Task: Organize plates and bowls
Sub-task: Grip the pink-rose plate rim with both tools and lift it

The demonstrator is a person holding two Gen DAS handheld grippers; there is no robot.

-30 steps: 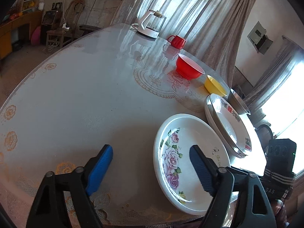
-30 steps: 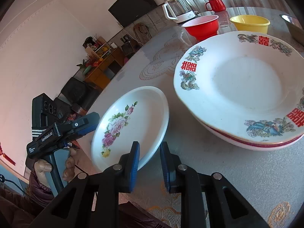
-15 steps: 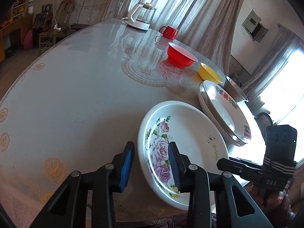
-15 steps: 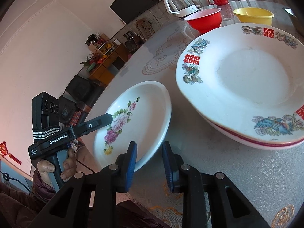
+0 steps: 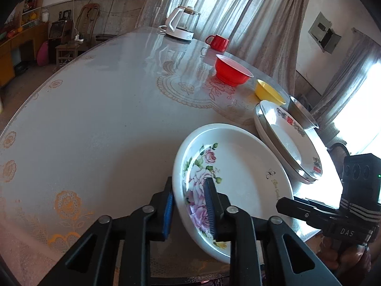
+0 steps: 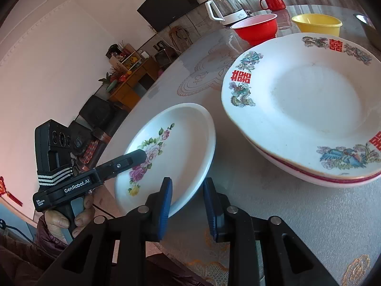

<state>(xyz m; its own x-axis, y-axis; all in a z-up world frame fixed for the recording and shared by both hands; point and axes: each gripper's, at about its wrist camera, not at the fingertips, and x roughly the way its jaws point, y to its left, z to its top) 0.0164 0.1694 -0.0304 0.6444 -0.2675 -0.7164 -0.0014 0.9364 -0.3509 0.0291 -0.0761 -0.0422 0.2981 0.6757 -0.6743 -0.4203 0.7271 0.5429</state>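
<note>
Left wrist view: the rose plate (image 5: 238,178) lies at the tabletop's (image 5: 95,119) near edge, its rim between the jaws of the left gripper (image 5: 189,205), which are closing onto it, one pad under, one inside. The right gripper (image 6: 188,205) straddles the opposite rim, jaws apart and not pressing. The stacked plates (image 6: 309,109) lie just beside, toward the right edge, so that is the likely destination. Counted: three plates, one red bowl (image 5: 232,72), one yellow bowl (image 5: 269,93), one metal bowl (image 5: 302,116).
</note>
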